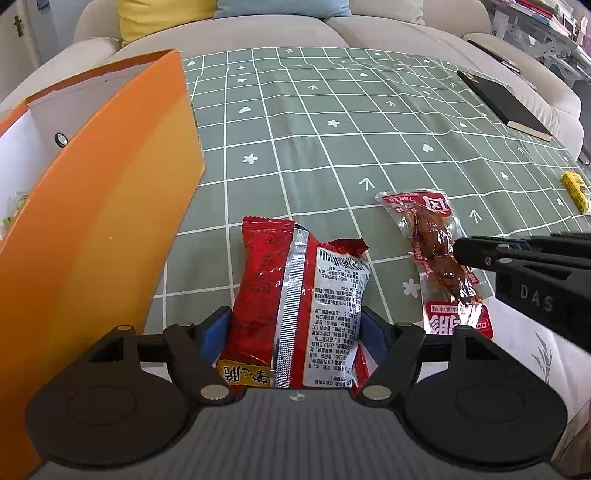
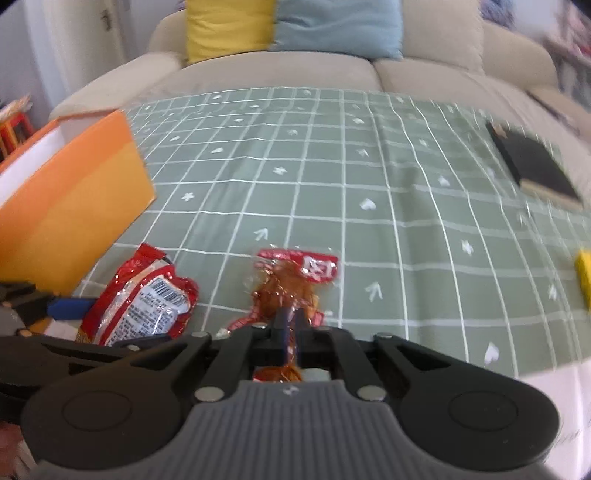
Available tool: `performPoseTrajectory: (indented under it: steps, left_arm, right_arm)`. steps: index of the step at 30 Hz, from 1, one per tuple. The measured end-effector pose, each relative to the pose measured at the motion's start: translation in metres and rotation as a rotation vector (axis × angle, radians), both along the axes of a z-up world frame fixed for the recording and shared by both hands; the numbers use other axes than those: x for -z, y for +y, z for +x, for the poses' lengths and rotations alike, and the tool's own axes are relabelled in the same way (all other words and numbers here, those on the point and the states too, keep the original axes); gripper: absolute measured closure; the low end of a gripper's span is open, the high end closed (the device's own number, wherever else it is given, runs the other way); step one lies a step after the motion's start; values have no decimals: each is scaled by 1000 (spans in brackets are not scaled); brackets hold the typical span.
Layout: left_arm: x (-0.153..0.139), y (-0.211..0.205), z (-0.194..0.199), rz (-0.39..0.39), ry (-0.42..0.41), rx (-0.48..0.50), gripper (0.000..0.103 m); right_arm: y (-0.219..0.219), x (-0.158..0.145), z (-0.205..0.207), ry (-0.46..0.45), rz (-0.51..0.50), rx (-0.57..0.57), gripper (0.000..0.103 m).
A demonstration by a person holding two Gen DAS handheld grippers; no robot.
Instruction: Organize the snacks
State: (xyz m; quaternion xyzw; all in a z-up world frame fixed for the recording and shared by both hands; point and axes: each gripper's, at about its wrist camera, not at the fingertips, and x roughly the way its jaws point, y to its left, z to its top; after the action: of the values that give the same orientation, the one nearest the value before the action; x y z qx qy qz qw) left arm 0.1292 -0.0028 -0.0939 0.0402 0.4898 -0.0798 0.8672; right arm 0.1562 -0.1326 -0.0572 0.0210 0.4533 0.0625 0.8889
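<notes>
A red and silver snack bag (image 1: 299,306) lies on the green checked cloth, between the fingers of my left gripper (image 1: 295,328), which is shut on it. It also shows in the right wrist view (image 2: 144,302). A clear packet of brown meat snack (image 1: 436,258) with red ends lies to its right. My right gripper (image 2: 290,328) is shut on this meat packet (image 2: 291,280), and it shows in the left wrist view (image 1: 480,253). An open orange box (image 1: 99,206) with a white inside stands at the left; it also shows in the right wrist view (image 2: 70,206).
A black notebook (image 1: 506,103) lies at the far right of the cloth (image 1: 314,147). A yellow item (image 1: 574,190) lies at the right edge. A beige sofa with a yellow cushion (image 2: 229,26) and a blue cushion (image 2: 336,26) stands behind the table.
</notes>
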Motion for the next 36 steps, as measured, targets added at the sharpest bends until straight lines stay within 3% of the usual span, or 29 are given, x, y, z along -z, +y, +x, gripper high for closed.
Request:
performPoseTrajectory:
  steps: [1, 2, 3, 4, 7, 11, 26, 28, 29, 30, 36]
  left_arm:
    - [0, 0, 0, -1, 1, -2, 19]
    - [0, 0, 1, -2, 2, -3, 19]
    - [0, 0, 1, -3, 4, -4, 19]
    - [0, 0, 1, -2, 4, -5, 19]
    - [0, 1, 1, 12, 7, -15, 19]
    - [-1, 3, 1, 21, 9, -27, 19]
    - [-2, -1, -1, 29, 8, 3, 19]
    - [-2, 1, -1, 28, 10, 3, 19]
    - [-2, 1, -1, 27, 10, 0, 19]
    - [-2, 2, -1, 26, 11, -5, 19]
    - [-2, -1, 0, 39, 5, 8, 19]
  right_arm:
    - [-4, 1, 0, 2, 11, 23, 74]
    - [-7, 2, 0, -1, 15, 39, 62]
    - [-9, 2, 0, -2, 24, 54, 43]
    - [-11, 3, 0, -1, 32, 69, 33]
    - [-14, 10, 0, 35, 78, 103, 22]
    - [-10, 16, 2, 48, 106, 116, 15]
    - [20, 24, 16, -9, 46, 2, 16]
    - [23, 23, 16, -37, 21, 0, 39]
    - [24, 22, 15, -45, 9, -5, 44]
    - [25, 22, 15, -49, 17, -20, 56]
    - [26, 19, 11, -66, 16, -39, 61]
